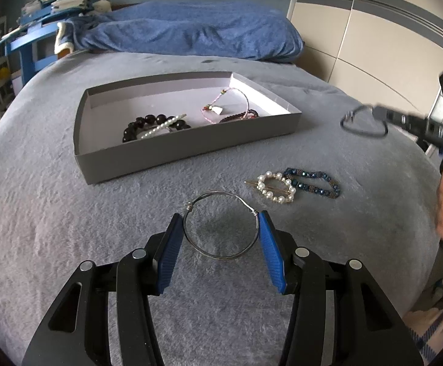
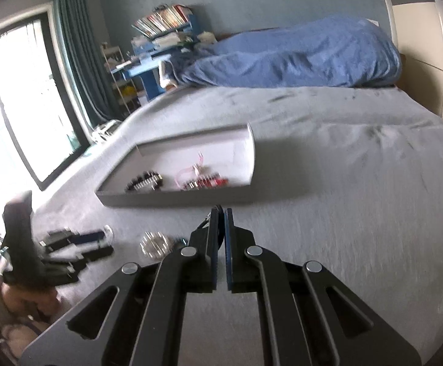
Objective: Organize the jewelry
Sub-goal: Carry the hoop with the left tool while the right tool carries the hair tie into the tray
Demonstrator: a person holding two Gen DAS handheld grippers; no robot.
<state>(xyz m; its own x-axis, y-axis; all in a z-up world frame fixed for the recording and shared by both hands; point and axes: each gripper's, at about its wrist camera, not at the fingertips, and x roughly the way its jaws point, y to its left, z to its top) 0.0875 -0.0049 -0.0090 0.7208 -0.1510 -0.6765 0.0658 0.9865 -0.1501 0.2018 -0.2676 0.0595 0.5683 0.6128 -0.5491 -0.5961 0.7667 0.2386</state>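
Observation:
A grey box [image 1: 172, 155] on the grey bed holds a black bead bracelet [image 1: 148, 125], a pearl clip [image 1: 162, 127] and pink cord bracelets [image 1: 230, 106]. My left gripper [image 1: 220, 218] is open, its blue pads on either side of a silver wire bangle [image 1: 221, 228] lying on the bed. A pearl ring clip [image 1: 276, 187] and a blue beaded bracelet [image 1: 316, 181] lie to its right. My right gripper [image 1: 377, 111] is shut on a dark thin bracelet [image 1: 363, 122], held above the bed right of the box. In the right wrist view the gripper [image 2: 220, 210] is shut, and the box [image 2: 172, 196] is ahead.
A blue duvet [image 1: 191, 30] is heaped at the head of the bed. A blue desk [image 1: 29, 42] with books stands at the far left, a beige wardrobe [image 1: 374, 45] at the right. A window with curtains [image 2: 69, 45] shows in the right wrist view.

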